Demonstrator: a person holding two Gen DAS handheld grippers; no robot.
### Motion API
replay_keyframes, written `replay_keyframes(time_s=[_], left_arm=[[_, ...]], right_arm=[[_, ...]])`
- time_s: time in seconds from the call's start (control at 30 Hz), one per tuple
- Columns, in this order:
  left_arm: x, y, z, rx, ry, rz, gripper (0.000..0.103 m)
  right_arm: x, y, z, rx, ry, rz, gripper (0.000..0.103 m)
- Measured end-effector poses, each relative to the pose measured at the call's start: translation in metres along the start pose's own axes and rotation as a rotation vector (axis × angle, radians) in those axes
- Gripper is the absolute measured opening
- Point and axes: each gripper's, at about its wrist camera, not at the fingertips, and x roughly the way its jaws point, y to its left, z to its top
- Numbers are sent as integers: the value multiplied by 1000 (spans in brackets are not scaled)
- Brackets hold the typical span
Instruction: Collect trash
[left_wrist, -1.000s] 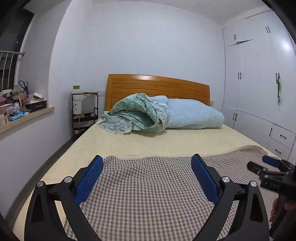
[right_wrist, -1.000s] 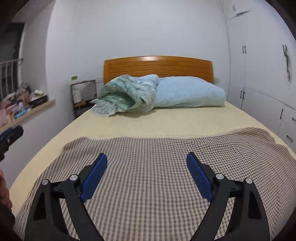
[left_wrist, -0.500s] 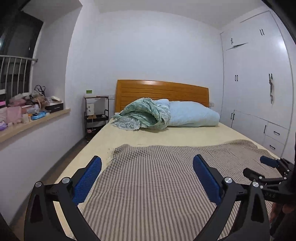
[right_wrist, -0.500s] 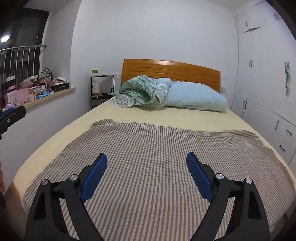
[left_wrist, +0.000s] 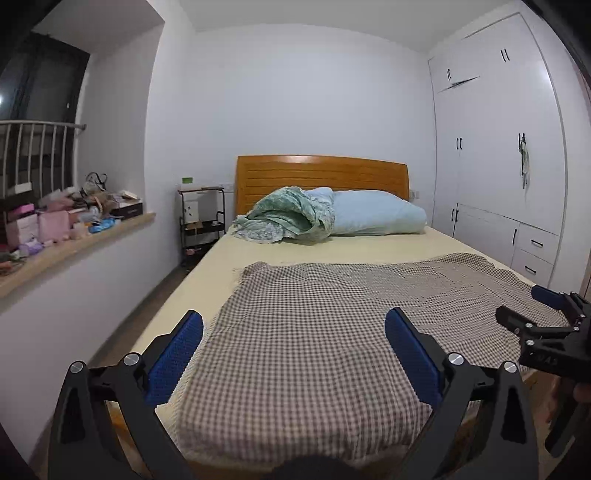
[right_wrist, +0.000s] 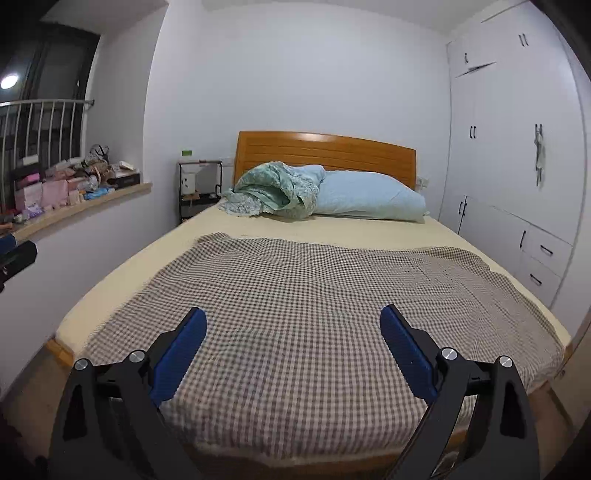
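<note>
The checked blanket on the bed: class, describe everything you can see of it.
The checked blanket is thin woven cloth in small brown-and-cream checks. It lies spread flat, slightly rumpled, over the foot half of the yellow mattress, its near edge hanging over the bed's end. Nothing rests on it; both open grippers are held short of it.

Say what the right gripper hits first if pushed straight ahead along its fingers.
Likely the checkered blanket on the bed: the open right gripper points over it at a shallow angle. Depth is unclear; a higher line reaches the pillow.
</note>
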Motion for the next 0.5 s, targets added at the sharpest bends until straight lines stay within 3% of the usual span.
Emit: replay_keyframes(time_s=[0.4,0.5], left_arm=[[-139,-3,-46,13,-49,3,96],[-179,-2,-62,4,-100,-6,96]], right_arm=[[-102,25,-51,11,-28,-44,91],[-131,33,-68,23,-43,-58,91]])
